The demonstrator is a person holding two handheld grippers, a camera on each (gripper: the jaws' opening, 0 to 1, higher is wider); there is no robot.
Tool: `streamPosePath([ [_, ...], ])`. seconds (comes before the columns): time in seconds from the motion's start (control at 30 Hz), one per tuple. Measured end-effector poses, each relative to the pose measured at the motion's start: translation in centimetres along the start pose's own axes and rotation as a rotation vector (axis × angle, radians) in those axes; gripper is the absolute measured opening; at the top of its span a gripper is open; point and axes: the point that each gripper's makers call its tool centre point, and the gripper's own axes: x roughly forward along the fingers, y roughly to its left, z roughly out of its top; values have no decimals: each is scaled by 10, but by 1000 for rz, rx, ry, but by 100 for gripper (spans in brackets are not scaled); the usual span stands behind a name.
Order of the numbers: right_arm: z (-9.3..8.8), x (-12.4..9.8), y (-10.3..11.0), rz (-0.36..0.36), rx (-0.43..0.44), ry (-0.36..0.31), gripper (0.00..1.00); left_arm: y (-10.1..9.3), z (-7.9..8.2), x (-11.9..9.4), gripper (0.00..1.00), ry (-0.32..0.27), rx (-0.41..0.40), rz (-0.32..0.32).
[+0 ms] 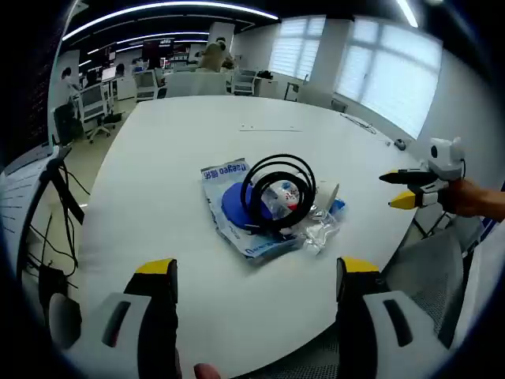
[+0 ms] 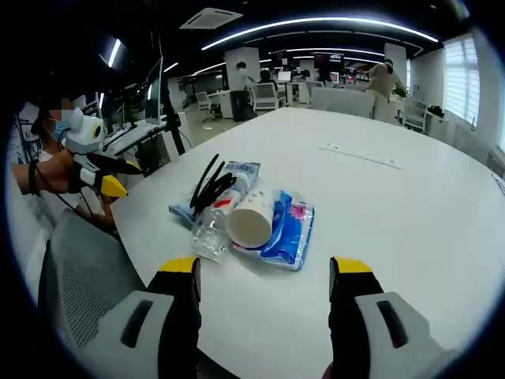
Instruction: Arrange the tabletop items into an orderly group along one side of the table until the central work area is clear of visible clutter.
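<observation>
A small pile lies on the white round table point(image 1: 158, 150). In it are a blue and white packet point(image 1: 229, 201), a black coiled cable point(image 1: 278, 193), a clear plastic bottle point(image 1: 319, 225) and a white paper cup point(image 2: 251, 217) on its side. My left gripper point(image 1: 259, 268) stands open over the near edge, short of the pile. The right gripper point(image 1: 409, 190), in a hand, hovers open off the table's right side. In the right gripper view my right gripper point(image 2: 264, 267) is open before the same cable point(image 2: 211, 183), bottle point(image 2: 210, 230) and packet point(image 2: 290, 229); the left gripper point(image 2: 106, 178) shows at the left.
A grey mesh chair point(image 2: 79, 276) stands at the table's edge beside the pile, also seen as a mesh chair point(image 1: 442, 260). A thin strip point(image 1: 268, 128) and a small dark thing point(image 1: 399, 144) lie far across the table. Desks, chairs and people fill the background.
</observation>
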Motion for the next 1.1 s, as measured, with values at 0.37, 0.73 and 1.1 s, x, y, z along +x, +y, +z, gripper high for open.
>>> streamPosePath([
  [0.37,-3,1,7,3,19,4,64,-1,3,0,84,-25,-39,-5],
  [0.73,-11,0,10,8,22,29,62,2,-4,-4,83,-20,-44,-3],
  [1.1,-14,1,16,12,21,43,62,-3,-5,-2,83,-19,-39,-23],
])
